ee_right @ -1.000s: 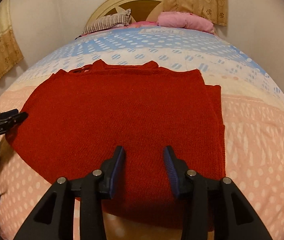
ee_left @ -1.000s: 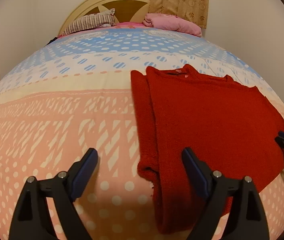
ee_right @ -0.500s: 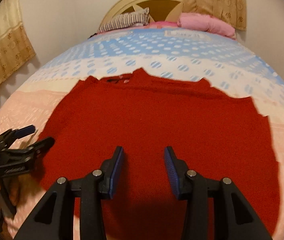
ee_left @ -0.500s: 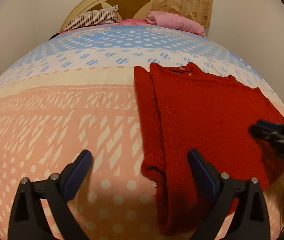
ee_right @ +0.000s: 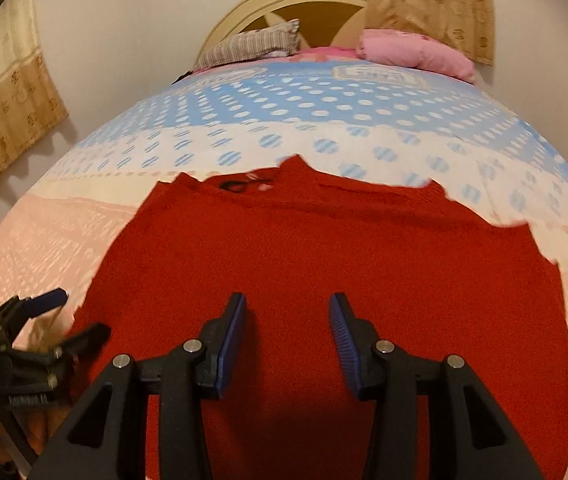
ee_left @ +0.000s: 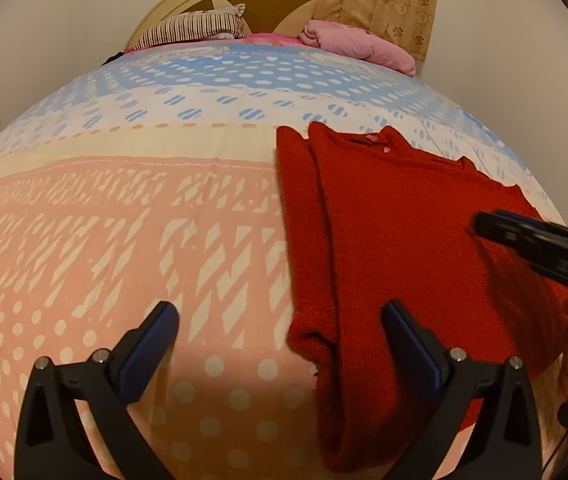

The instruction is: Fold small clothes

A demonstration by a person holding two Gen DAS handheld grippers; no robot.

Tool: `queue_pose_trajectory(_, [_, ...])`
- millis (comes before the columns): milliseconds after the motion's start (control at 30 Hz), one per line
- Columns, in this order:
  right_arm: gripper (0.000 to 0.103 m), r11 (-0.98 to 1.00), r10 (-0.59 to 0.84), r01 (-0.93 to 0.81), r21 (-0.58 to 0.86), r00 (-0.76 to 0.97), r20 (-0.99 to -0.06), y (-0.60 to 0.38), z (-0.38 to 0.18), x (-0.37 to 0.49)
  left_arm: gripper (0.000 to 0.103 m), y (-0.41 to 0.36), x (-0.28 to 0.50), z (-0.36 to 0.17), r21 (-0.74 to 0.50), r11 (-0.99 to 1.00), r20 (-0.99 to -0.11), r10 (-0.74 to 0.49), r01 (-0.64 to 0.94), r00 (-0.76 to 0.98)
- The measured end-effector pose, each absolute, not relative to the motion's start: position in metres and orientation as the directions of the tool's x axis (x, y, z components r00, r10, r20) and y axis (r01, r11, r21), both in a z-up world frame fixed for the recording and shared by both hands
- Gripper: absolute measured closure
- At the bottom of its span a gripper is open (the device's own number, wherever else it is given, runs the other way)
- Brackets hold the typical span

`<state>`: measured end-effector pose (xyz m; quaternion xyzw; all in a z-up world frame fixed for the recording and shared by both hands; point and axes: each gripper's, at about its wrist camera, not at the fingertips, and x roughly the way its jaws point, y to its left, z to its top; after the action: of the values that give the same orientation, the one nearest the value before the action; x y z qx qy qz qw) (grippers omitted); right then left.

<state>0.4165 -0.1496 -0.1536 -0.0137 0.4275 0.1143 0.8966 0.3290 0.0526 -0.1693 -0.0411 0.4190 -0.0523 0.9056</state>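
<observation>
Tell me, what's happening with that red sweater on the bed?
A person is folding a red sweater on the bed, using a gripper in each hand. One side is already folded over. The left gripper has just been opening wide over the sweater's folded edge, gripping nothing. The right gripper hovers open above the middle of the sweater, holding nothing either.

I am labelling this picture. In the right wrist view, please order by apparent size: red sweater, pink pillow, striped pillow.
1. red sweater, by far the largest.
2. and 3. pink pillow and striped pillow: they look alike in size, so I do not rank them.
</observation>
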Motion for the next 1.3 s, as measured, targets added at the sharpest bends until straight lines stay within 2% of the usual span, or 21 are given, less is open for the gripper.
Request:
queue_pose_trajectory(100, [0.058,0.977,0.178,-0.197,0.078,0.559,-0.810,-0.143,-0.169,0.441,0.000,0.053,0.329,-0.170,-0.121,0.991,-0.756,-0.132,0.061,0.641])
queue_pose_trajectory(267, [0.054,0.978,0.197,-0.173,0.116,0.593,-0.781,-0.148,-0.178,0.456,0.000,0.055,0.332,-0.172,-0.152,0.987,-0.761,-0.155,0.058,0.630])
queue_pose_trajectory(767, [0.050,0.983,0.166,-0.167,0.078,0.616,-0.770,-0.145,-0.176,0.448,0.000,0.058,0.333,-0.175,-0.165,0.985,-0.765,-0.160,0.051,0.624])
queue_pose_trajectory(900, [0.045,0.978,0.194,-0.180,0.101,0.639,-0.744,-0.148,-0.169,0.430,0.000,0.060,0.332,-0.175,-0.177,0.983,-0.763,-0.170,0.050,0.624])
queue_pose_trajectory(1033, [0.045,0.970,0.242,-0.187,0.157,0.649,-0.721,-0.156,-0.160,0.400,0.000,0.062,0.331,-0.174,-0.187,0.981,-0.760,-0.176,0.048,0.625])
queue_pose_trajectory(1300, [0.044,0.957,0.265,-0.274,0.099,0.675,-0.689,-0.160,-0.154,0.327,0.000,0.065,0.328,-0.170,-0.207,0.977,-0.761,-0.196,0.054,0.618])
